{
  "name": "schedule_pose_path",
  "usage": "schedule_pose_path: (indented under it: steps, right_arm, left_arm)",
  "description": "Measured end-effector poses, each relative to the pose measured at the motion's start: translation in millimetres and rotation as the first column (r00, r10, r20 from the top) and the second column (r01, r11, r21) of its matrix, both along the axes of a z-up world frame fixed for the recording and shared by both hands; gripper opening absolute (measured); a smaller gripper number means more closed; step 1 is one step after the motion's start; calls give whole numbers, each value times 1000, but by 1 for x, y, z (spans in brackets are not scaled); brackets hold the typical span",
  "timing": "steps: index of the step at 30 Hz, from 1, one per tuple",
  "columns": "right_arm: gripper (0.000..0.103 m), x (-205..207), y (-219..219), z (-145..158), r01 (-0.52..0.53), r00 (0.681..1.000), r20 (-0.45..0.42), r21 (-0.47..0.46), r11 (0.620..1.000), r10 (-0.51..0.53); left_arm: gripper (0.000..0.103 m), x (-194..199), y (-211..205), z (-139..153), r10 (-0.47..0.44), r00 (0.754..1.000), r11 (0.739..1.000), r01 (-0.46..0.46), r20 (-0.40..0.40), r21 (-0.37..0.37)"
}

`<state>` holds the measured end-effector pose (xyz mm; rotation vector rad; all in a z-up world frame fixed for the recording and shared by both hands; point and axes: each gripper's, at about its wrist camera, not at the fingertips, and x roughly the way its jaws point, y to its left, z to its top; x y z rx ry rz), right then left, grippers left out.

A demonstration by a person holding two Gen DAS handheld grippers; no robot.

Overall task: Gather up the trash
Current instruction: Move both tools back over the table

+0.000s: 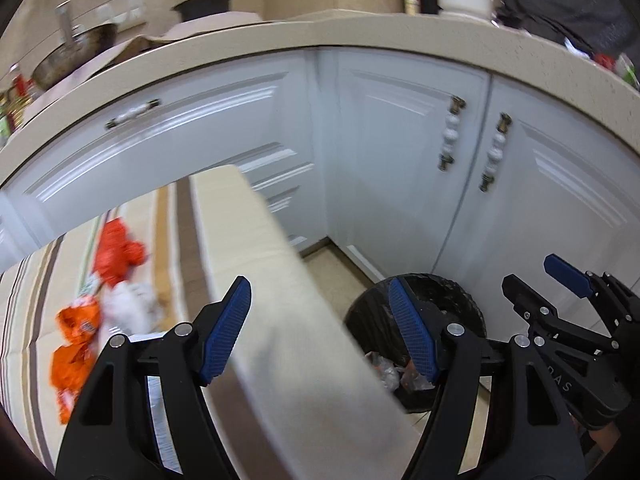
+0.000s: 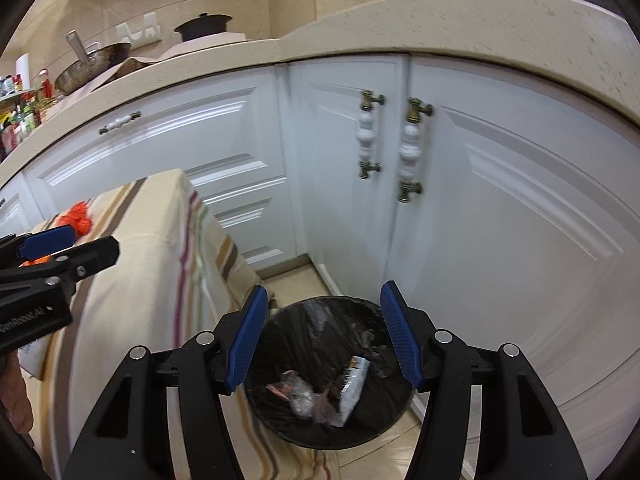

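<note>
above the bin [image 2: 328,376], the right gripper [image 2: 322,336] hangs with its blue pads spread and nothing between them. inside the bin, on its black liner, lie a crumpled clear wrapper [image 2: 300,398] and a white packet [image 2: 354,380] leaning toward the bin's right side. left of the bin, the left gripper [image 1: 320,332] is over the edge of the table [image 1: 280,280], its pads also apart and empty. further left of the bin, on the table's striped cloth, sit the remaining trash: orange wrappers [image 1: 116,252] and a white crumpled tissue [image 1: 128,308], blurred. behind the bin stand white cabinet doors [image 2: 500,200] under a beige counter [image 2: 440,20].
</note>
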<state>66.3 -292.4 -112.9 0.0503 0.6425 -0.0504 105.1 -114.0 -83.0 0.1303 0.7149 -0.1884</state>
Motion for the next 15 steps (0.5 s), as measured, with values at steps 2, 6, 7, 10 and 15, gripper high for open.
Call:
schedule_pose_path:
  steps: [2, 6, 7, 10, 15]
  right_arm:
    - [58, 0, 13, 3, -29, 1000, 3, 9, 1000, 29]
    - [58, 0, 43, 9, -94, 996, 10, 23, 995, 94]
    - [58, 0, 55, 11, -121, 993, 14, 26, 992, 121]
    - [59, -1, 83, 16, -184, 983, 23, 28, 983, 183]
    - [60, -4, 132, 21, -291, 956, 27, 21, 956, 290]
  left_arm:
    - [70, -7, 18, 6, 31, 999, 1000, -31, 13, 0]
    - [70, -20, 55, 15, 97, 995, 995, -97, 30, 0]
    - [70, -24, 67, 17, 120, 992, 993, -120, 34, 0]
    - [70, -36, 100, 21, 182, 982, 983, -182, 40, 2]
    - [70, -54, 154, 22, 284, 958, 959, -285, 37, 11]
